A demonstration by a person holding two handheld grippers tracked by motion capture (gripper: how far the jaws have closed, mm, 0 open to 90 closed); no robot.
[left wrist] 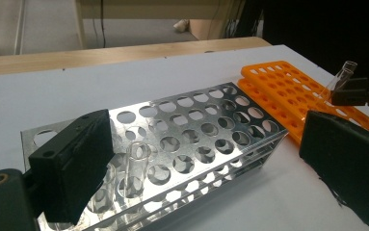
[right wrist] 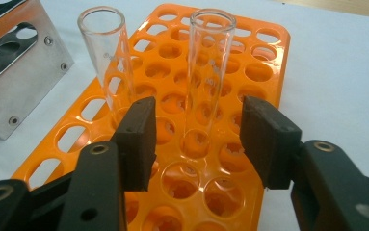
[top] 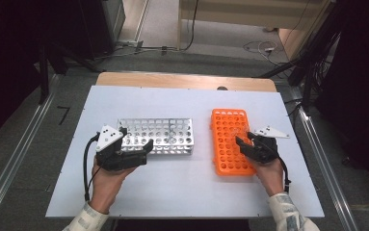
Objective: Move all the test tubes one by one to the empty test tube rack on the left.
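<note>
Glass tube [right wrist: 206,82] stands untouched between right gripper's [right wrist: 196,139] spread jaws; high view blurs it.

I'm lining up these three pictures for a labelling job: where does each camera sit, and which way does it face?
High view: above the person's side of the table, looking forward and down; both forearms, left tongs and right tongs show.
Left gripper view: rides the left tongs, looking along its two black jaws at the metal rack.
Right gripper view: rides the right tongs, looking along its jaws, which flank a glass tube in the orange rack.
Shared: all three show both racks.
</note>
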